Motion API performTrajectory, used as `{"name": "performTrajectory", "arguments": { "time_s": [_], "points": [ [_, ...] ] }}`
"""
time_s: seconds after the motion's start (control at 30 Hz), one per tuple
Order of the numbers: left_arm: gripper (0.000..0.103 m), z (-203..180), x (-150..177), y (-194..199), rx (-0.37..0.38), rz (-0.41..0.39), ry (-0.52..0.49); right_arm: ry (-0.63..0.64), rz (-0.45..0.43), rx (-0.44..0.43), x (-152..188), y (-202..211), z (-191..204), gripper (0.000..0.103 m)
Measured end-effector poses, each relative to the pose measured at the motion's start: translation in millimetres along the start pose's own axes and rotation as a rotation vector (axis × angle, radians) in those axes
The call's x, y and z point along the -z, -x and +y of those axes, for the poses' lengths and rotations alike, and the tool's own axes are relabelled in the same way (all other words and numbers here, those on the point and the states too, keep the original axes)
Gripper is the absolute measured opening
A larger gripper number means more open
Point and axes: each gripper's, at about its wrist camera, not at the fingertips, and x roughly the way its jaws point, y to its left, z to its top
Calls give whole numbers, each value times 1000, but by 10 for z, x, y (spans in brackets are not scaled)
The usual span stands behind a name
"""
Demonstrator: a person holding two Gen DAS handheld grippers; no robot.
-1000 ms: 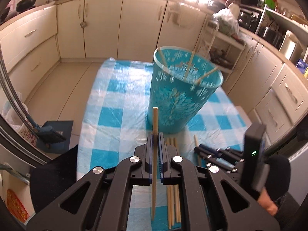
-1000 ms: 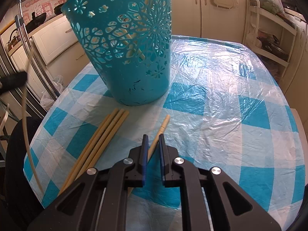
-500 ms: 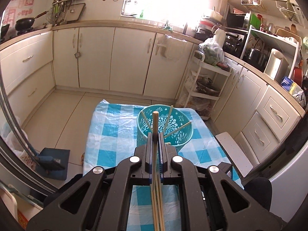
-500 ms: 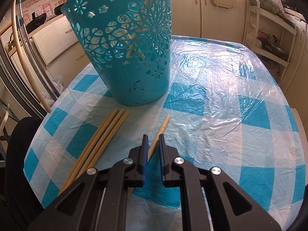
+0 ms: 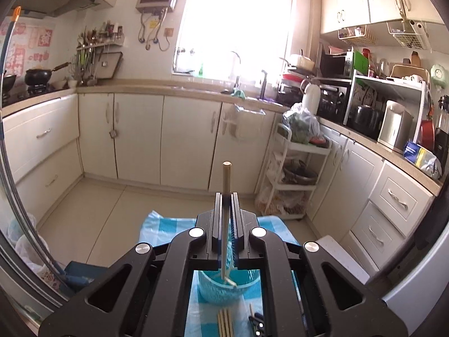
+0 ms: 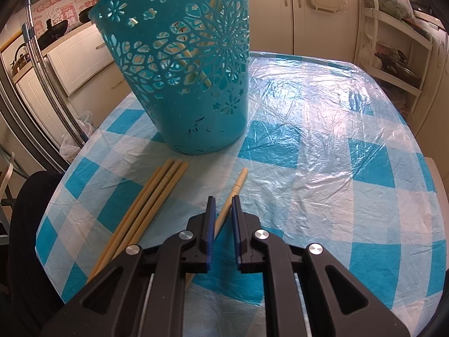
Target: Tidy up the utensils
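Observation:
My left gripper (image 5: 226, 195) is shut on a single wooden chopstick (image 5: 226, 174), which stands upright between the pads. It hangs high over the teal cut-out basket (image 5: 213, 292), whose mouth shows far below with chopsticks in it. The chopstick's lower end points at that mouth. My right gripper (image 6: 223, 199) stays low over the checked tablecloth (image 6: 322, 140), with a narrow gap between its jaws. A lone chopstick (image 6: 238, 182) lies slanting on the cloth, runs under the left finger and is not pinched. A bundle of chopsticks (image 6: 148, 205) lies to its left, in front of the basket (image 6: 190, 84).
Cream kitchen cabinets line the walls, and a white trolley (image 5: 291, 174) stands beyond the table's far right corner. A person's dark-clothed leg (image 6: 22, 224) is at the table's left edge. Metal poles (image 6: 42, 64) rise at the left. More chopsticks (image 5: 224, 323) lie below the left gripper.
The left gripper has risen well above the basket with its chopstick and tilted up toward the kitchen wall. The right gripper and the chopsticks on the cloth have not moved.

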Motion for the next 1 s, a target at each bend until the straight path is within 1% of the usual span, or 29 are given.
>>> {"name": "performTrajectory", "arguments": {
  "time_s": [0.1,0.23,0.4,0.47,0.57,0.7,0.8,0.87,0.9,0.97,1.0],
  "points": [
    [5,-43,-45,-183,-14,-5,-4,-1,0,-1,-3,-1,-4,12],
    [5,-123,63,-516,-36,17,-34,3,0,-1,-7,-7,7,14],
    [5,-105,376,-1043,-73,116,-39,32,0,7,-16,-19,81,19],
    [5,-62,520,-1222,-90,164,-37,33,0,6,-15,-15,79,20],
    [6,-8,693,-1354,-100,217,-33,30,0,3,-19,-16,77,20],
    [7,22,844,-1389,-106,250,-46,29,0,3,-17,-14,67,20],
    [23,27,918,-1374,-113,258,-47,29,-1,2,-21,-19,76,20],
    [42,65,955,-1307,-123,249,-44,27,-1,0,-19,-18,79,20],
    [45,56,965,-1285,-127,244,-45,25,-1,-1,-21,-20,80,20],
    [56,104,1000,-1181,-139,233,-42,22,-2,-5,-23,-15,56,20],
    [59,136,1024,-1124,-146,226,-36,21,-2,-7,-25,-17,59,20]
  ]
}}
